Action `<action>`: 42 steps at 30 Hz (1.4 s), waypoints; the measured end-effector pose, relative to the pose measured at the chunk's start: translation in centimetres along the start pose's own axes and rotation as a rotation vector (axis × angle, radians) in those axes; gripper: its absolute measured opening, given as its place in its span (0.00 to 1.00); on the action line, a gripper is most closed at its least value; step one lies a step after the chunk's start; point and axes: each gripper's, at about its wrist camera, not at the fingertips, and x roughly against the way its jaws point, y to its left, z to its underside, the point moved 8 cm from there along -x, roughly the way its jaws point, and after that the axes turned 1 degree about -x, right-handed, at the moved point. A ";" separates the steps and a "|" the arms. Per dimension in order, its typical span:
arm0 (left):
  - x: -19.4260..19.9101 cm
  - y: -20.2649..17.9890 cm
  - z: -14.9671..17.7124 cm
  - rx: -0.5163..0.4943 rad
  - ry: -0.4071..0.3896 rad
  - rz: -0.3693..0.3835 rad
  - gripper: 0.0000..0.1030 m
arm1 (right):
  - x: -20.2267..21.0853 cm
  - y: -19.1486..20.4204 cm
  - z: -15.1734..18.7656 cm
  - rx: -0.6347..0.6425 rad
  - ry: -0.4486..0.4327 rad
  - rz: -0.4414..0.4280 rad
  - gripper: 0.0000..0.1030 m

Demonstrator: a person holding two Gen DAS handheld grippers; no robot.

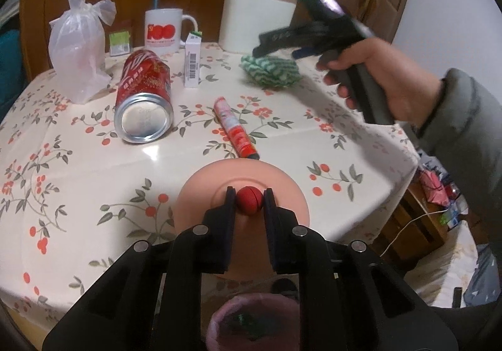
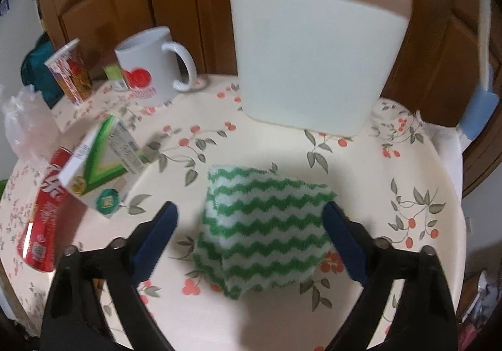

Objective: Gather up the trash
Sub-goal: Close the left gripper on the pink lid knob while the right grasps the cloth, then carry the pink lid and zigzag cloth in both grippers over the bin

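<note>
I am gripping a small red ball (image 1: 249, 200) in my left hand-held gripper (image 1: 249, 198), above a pink plate (image 1: 200, 191) on the floral counter (image 1: 94, 181). My right hand-held gripper (image 2: 249, 216) is spread wide, straddling a green zigzag cloth (image 2: 263, 228). A red can (image 1: 145, 99) is lying nearby.

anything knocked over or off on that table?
Yes. The red soda can lies on its side, base toward the left wrist camera. A red tube also lies flat near the pink plate. No spill shows. The left gripper is shut on a small red ball.
</note>
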 end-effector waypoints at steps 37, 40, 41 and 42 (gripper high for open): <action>8.0 -1.9 12.2 0.058 0.057 0.077 0.17 | 26.2 3.1 18.5 0.066 -0.250 -0.249 0.14; 6.9 -1.7 14.9 0.068 0.106 0.073 0.17 | 26.7 4.5 22.5 0.090 -0.213 -0.265 0.14; 6.5 -1.7 16.0 0.069 0.124 0.072 0.17 | 26.6 4.9 23.7 0.095 -0.198 -0.267 0.14; 6.2 -1.8 16.5 0.070 0.134 0.072 0.17 | 26.3 5.2 24.8 0.094 -0.183 -0.270 0.14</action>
